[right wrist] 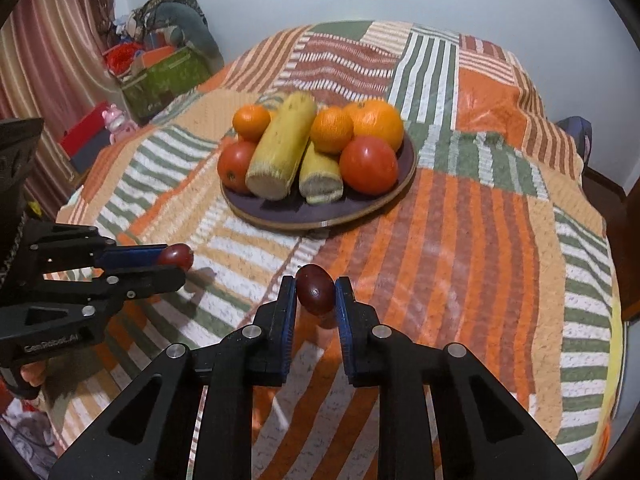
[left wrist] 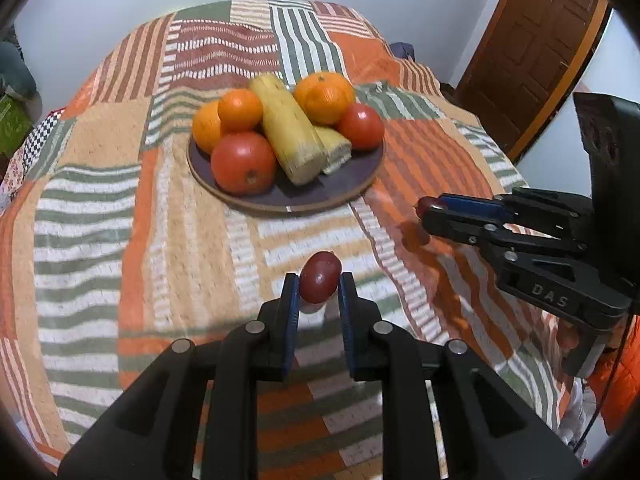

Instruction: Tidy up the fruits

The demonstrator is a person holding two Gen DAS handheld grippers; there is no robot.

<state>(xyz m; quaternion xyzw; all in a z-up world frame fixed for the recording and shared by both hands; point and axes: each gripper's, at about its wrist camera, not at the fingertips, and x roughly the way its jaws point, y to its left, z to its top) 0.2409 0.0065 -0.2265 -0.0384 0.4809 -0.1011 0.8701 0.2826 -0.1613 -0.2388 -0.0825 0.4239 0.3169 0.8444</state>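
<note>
Grapes, one in each of your tools, are what you hold right now. Your left hand-held gripper (left wrist: 319,280) is clamped on a dark red grape (left wrist: 320,277), pinched between its two blue pads and lifted above the patchwork cloth (left wrist: 100,220). Your right hand-held gripper (right wrist: 315,288) grips a second dark red grape (right wrist: 316,289) the same way, pads pressed to either side of it. From the left wrist view, your right tool reaches in from the right edge with its grape showing at the fingertip end; from the right wrist view, your left tool comes in from the left edge, its grape poking out past the pads.

Ahead of both tools, well apart from either grape, a dark round plate (left wrist: 344,190) sits on the cloth-covered tabletop. On it you have two tomatoes, one at the near left (left wrist: 243,163) and one at the right (left wrist: 361,126), several oranges (left wrist: 325,97) toward the back, and two pale yellow cut pieces, a long one (left wrist: 288,128) leaning across the middle and a shorter one (left wrist: 334,149) just beside it. The fruit touches and crowds together, leaving the near strip of the plate bare.

A wooden door (left wrist: 536,40) stands to the right, and a pile of boxes and cloth (right wrist: 160,64) lies beyond the tabletop's left side.
</note>
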